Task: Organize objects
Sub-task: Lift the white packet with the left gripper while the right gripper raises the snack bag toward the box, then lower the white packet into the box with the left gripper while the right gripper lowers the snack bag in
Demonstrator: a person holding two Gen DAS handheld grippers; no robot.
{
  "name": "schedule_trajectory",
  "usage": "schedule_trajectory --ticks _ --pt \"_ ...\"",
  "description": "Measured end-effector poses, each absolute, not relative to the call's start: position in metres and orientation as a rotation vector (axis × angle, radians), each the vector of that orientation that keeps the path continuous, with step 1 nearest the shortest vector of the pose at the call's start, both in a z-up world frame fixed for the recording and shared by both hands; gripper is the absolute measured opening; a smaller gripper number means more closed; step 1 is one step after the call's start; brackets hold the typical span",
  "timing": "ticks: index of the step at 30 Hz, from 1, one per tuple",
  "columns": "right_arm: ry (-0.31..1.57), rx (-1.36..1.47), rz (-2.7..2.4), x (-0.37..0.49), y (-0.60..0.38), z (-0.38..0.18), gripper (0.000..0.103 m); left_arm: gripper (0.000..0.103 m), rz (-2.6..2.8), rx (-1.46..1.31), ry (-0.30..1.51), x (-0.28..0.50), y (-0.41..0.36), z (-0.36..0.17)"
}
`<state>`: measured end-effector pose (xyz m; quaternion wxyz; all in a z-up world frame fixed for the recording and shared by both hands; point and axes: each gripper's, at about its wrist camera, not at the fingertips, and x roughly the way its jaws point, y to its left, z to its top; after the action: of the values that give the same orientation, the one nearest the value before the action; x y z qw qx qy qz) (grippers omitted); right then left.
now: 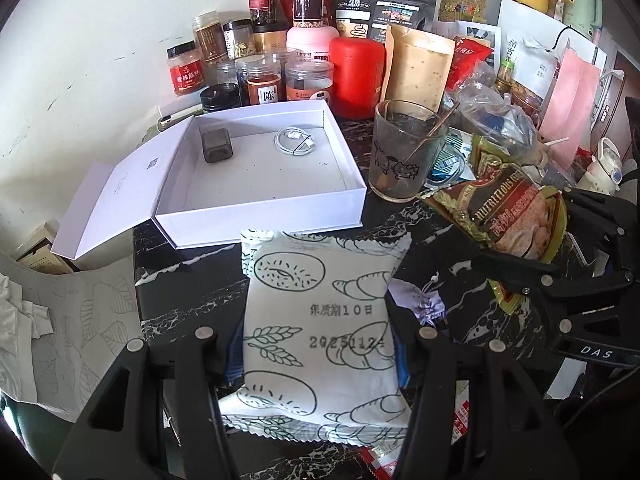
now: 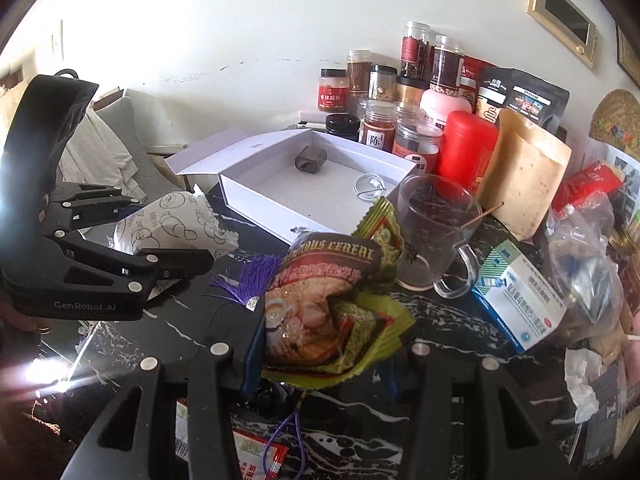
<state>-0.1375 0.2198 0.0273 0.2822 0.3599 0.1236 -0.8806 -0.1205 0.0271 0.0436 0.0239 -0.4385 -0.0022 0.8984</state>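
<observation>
Both packets are up off the black marble table (image 1: 192,292) right now. Left claw (image 1: 316,344) is clamped on the white bread packet (image 1: 320,320), bottom centre of its view; right claw (image 2: 320,352) is pinching the crinkly cereal bag (image 2: 324,304). I'd guess both go into the open white box (image 1: 260,204) further back, mid-frame. Drop them flat, one at a time, clear of the charger (image 1: 216,145), the cable (image 1: 294,141) and the glass mug (image 1: 404,152) just beside it.

The left gripper (image 1: 316,344) and right gripper (image 2: 320,344) are both pointing downward, each with jaws clamping a packet.
</observation>
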Motion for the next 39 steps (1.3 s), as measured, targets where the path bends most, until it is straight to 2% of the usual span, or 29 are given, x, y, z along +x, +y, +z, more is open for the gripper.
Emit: schedule_trajectory --ticks 39 --pt "0.345 0.890 -2.339 -0.282 0.156 0.055 0.047 0.053 2.849 -1.313 -0.009 -0.279 -0.044 0.069"
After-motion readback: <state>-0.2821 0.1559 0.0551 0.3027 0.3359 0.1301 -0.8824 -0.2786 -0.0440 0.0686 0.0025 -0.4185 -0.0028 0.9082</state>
